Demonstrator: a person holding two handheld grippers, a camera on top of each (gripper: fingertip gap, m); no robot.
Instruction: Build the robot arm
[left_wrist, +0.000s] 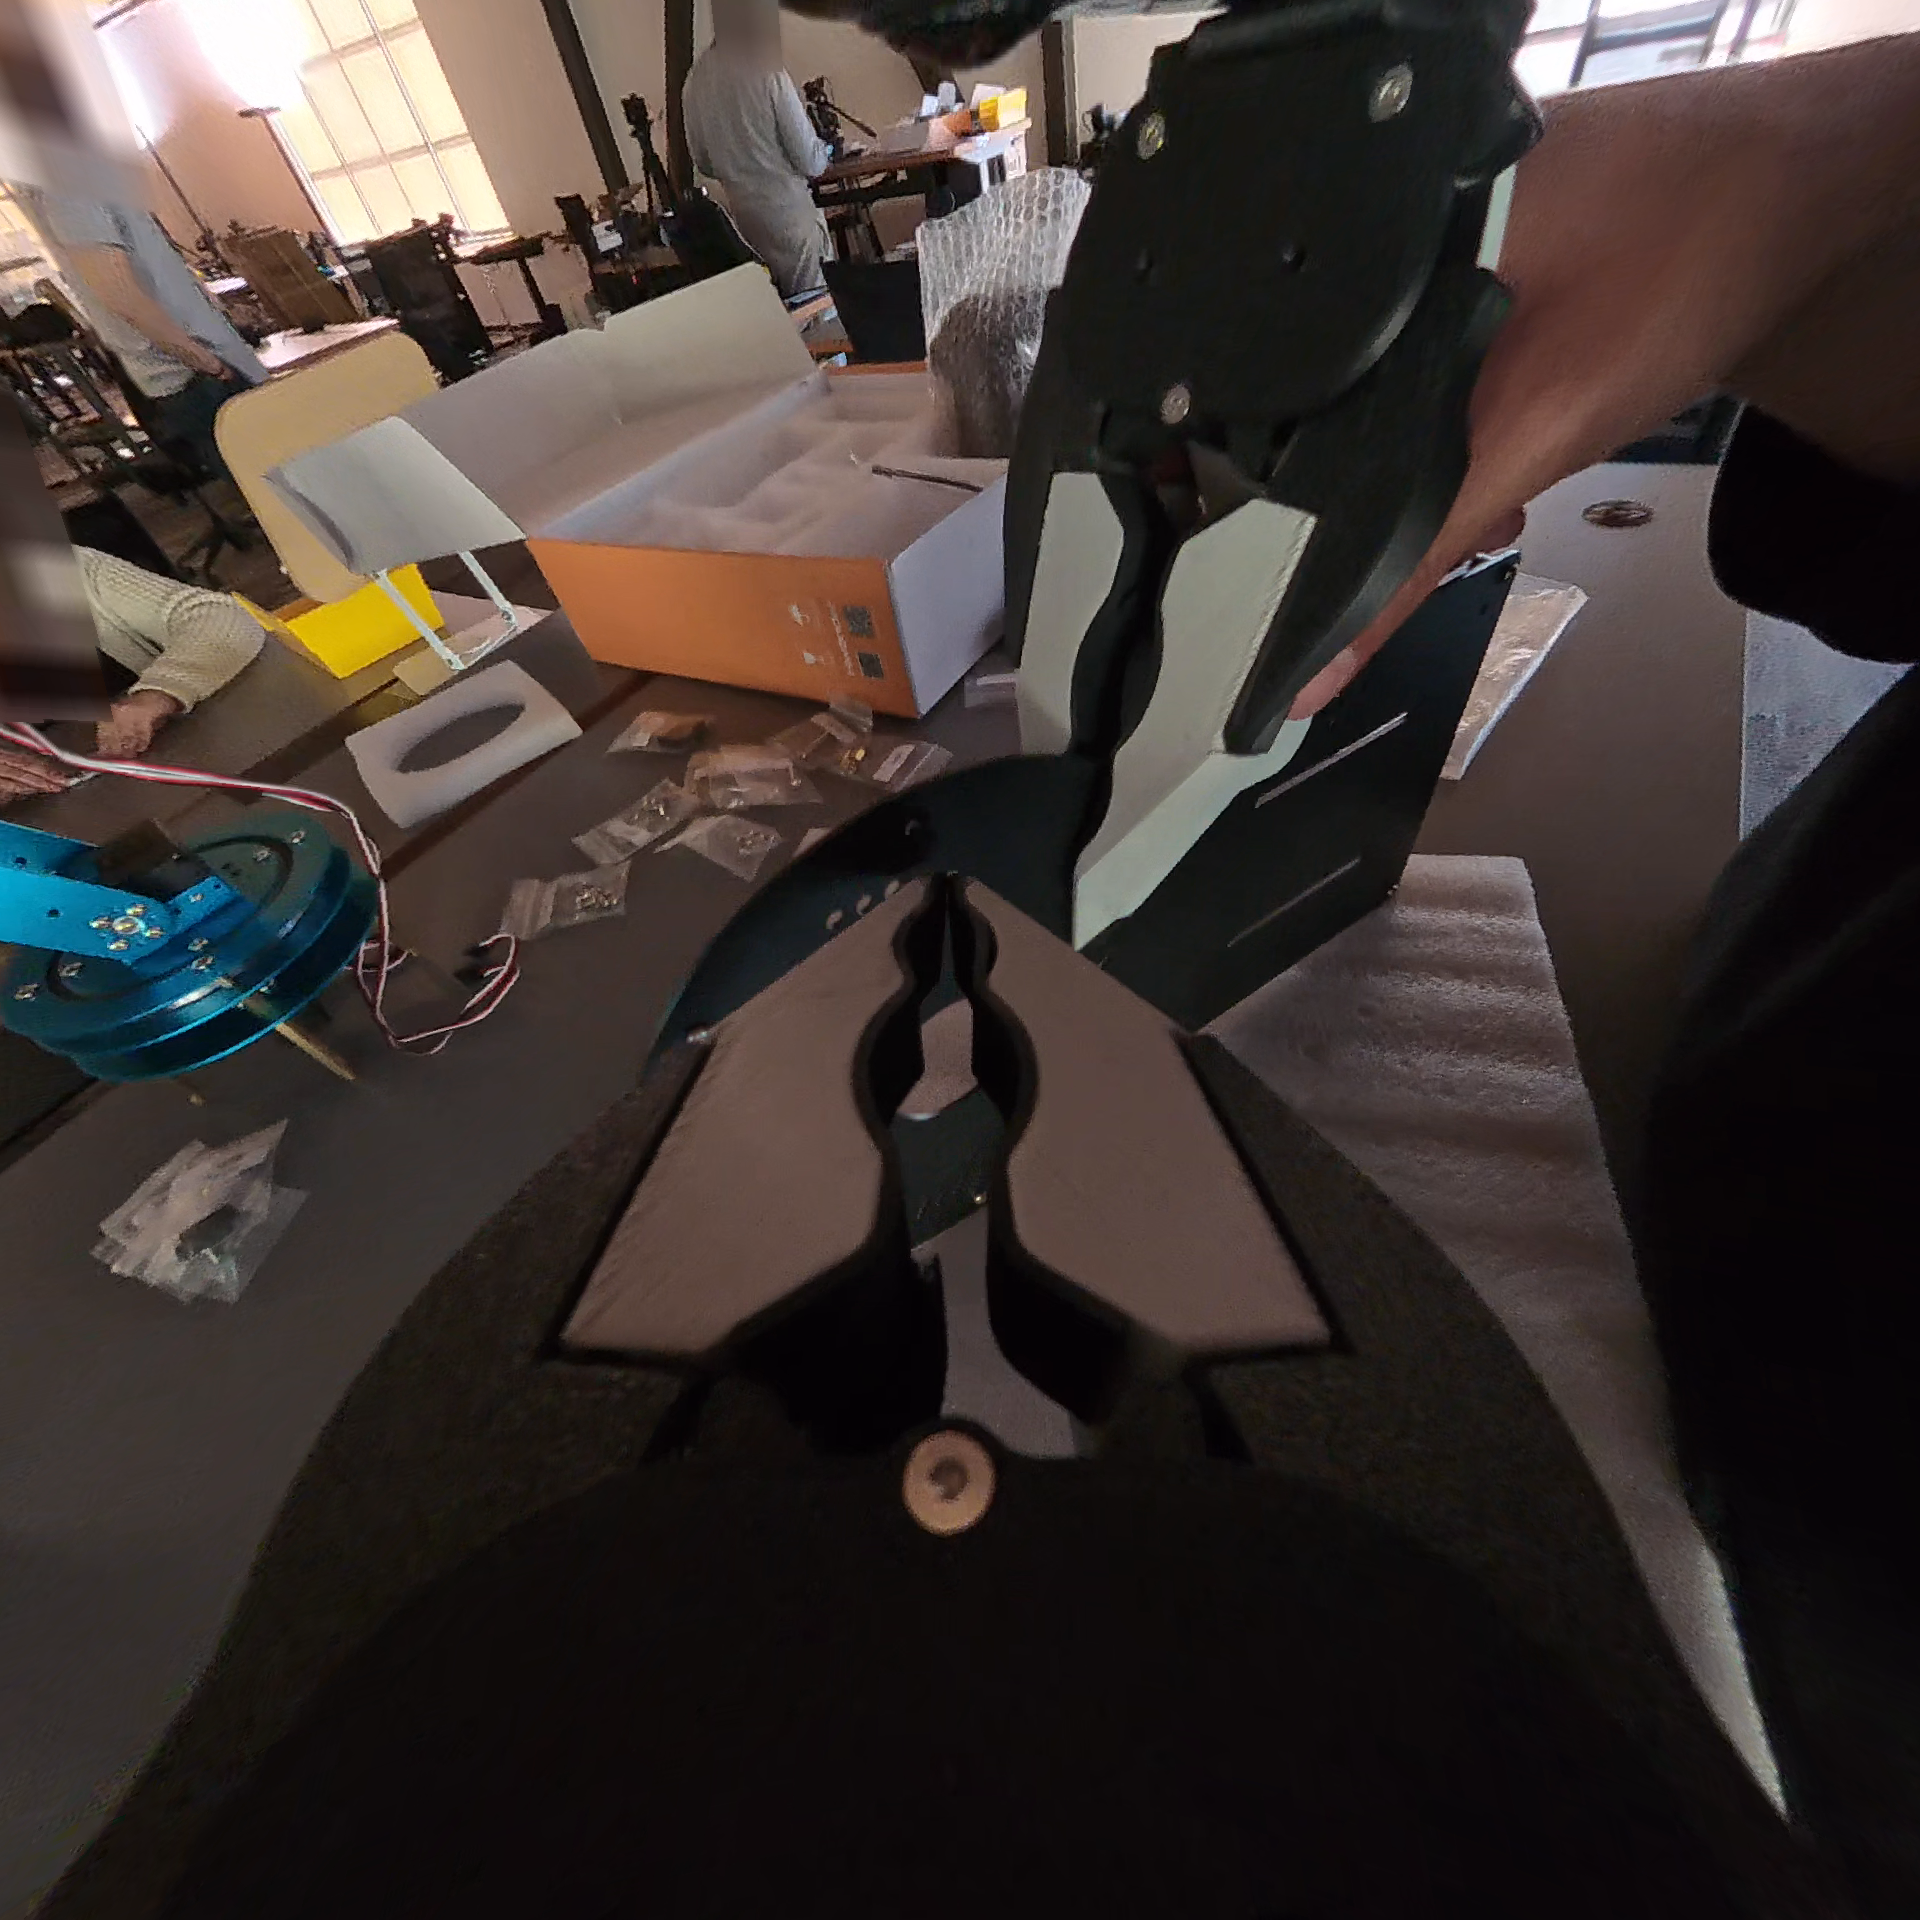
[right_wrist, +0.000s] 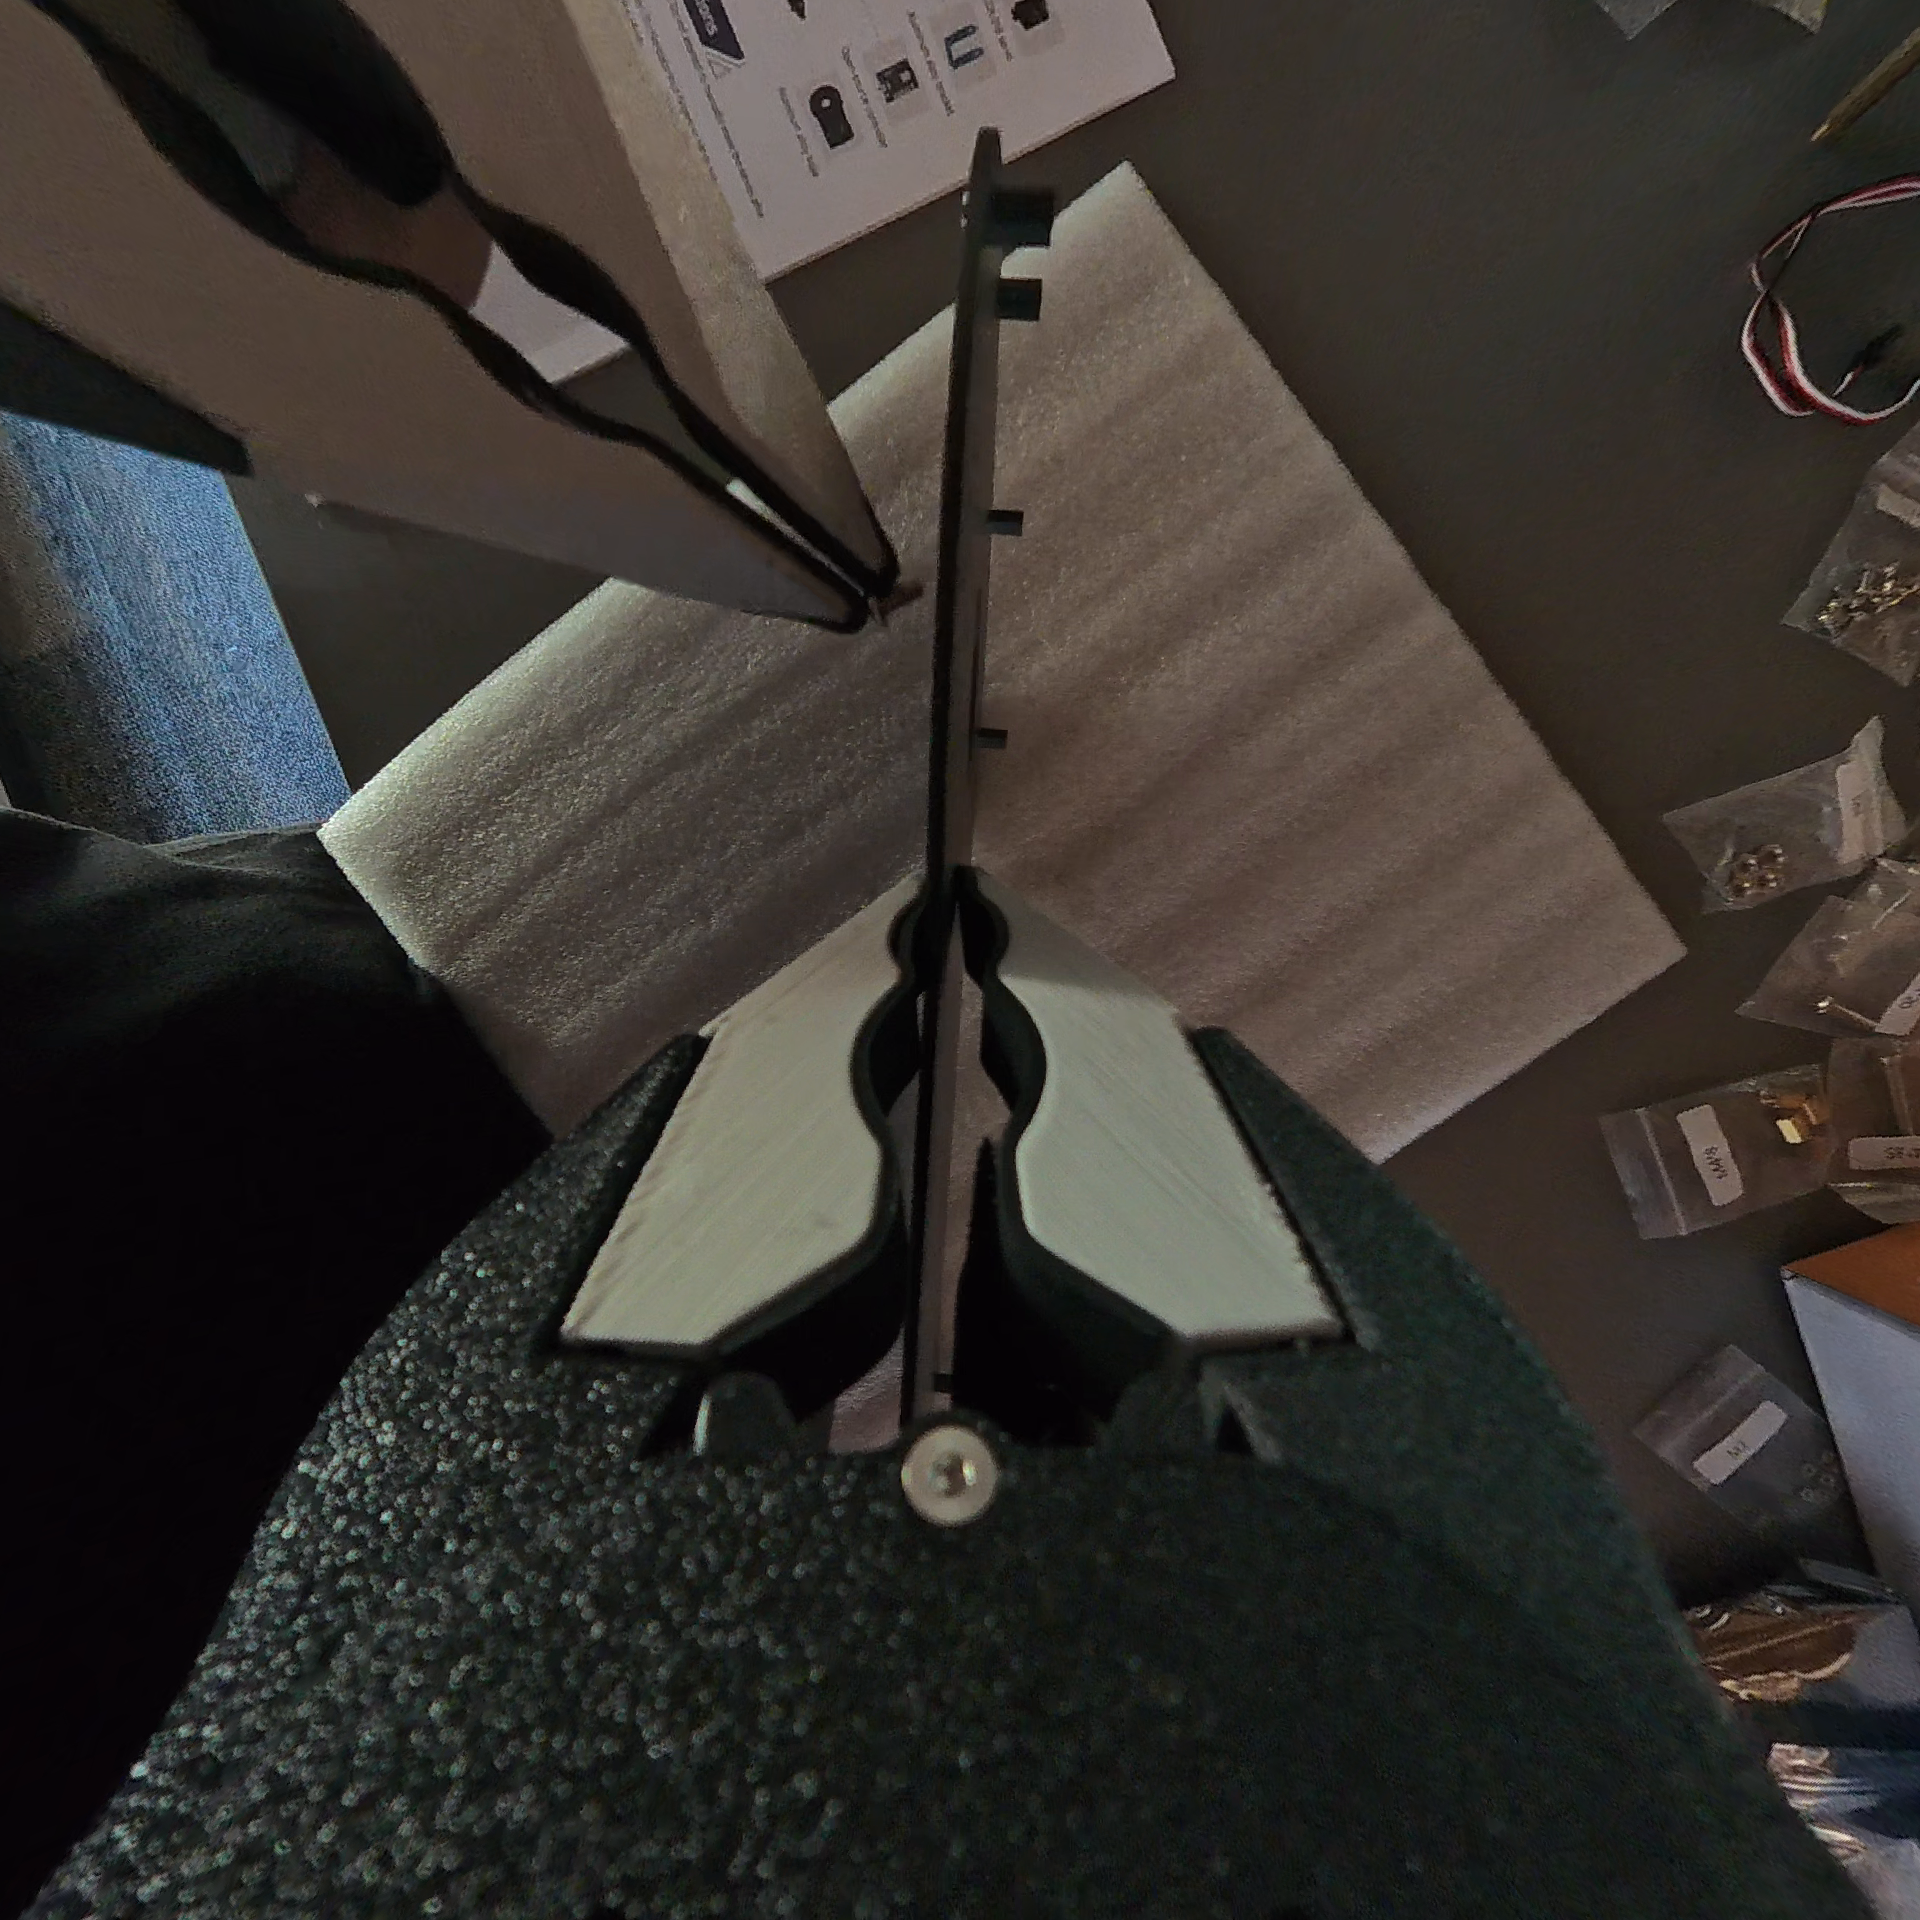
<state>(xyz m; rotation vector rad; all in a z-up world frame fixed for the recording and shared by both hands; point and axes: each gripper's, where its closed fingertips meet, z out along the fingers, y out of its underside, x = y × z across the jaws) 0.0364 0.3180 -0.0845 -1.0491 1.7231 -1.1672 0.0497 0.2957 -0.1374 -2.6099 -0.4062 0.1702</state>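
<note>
your right gripper (right_wrist: 951, 894) clamps black plate (right_wrist: 961, 582) edge-on | your left gripper (left_wrist: 951, 894) tips pinched together beside plate | over foam sheet (right_wrist: 1247, 727)

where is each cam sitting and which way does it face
Left wrist view: on the left gripper, facing across the table to the orange box; a hand shows.
Right wrist view: on the right gripper, facing down at the foam sheet.
Shared: both grippers, black plate, foam sheet.
</note>
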